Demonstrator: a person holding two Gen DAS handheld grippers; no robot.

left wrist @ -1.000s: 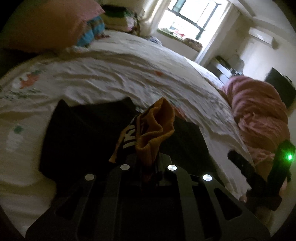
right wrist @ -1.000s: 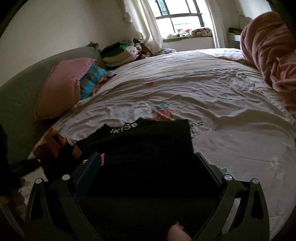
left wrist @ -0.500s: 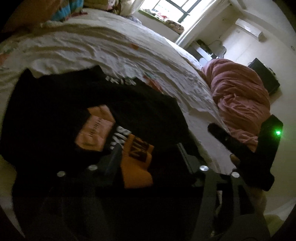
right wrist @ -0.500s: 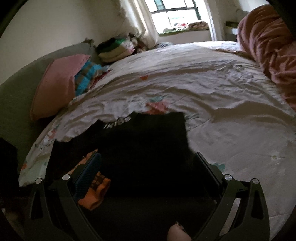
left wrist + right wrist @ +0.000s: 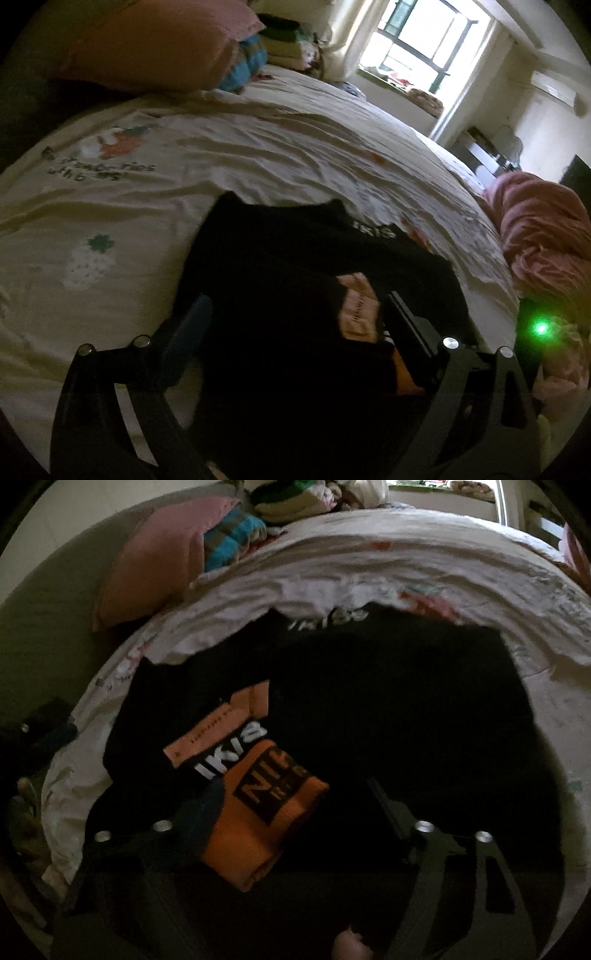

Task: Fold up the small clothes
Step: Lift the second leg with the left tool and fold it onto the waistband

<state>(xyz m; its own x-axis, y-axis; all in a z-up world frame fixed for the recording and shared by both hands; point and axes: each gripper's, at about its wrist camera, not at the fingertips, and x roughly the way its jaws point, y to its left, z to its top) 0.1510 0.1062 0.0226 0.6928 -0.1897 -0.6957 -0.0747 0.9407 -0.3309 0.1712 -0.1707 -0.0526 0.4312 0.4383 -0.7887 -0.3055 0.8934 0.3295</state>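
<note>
A small black garment (image 5: pixel 295 266) with white lettering and orange trim lies on the bed sheet (image 5: pixel 221 147); it also shows in the right wrist view (image 5: pixel 388 709). One part is folded over, showing an orange cuff (image 5: pixel 266 808) and a pale orange strip (image 5: pixel 358 306). My left gripper (image 5: pixel 295 325) is open and empty just above the garment's near side. My right gripper (image 5: pixel 295 794) is open, low over the garment, with the orange cuff lying between its fingers and not gripped.
A pink pillow (image 5: pixel 155 48) and folded clothes (image 5: pixel 280 40) lie at the head of the bed. A pink blanket (image 5: pixel 546 236) is heaped on the right. The other gripper's green light (image 5: pixel 540 328) shows at the right. A window (image 5: pixel 417 48) is at the back.
My left gripper has let go of the orange cuff, laid it folded on the garment and drawn back left. My right gripper has dropped lower and closer over the garment.
</note>
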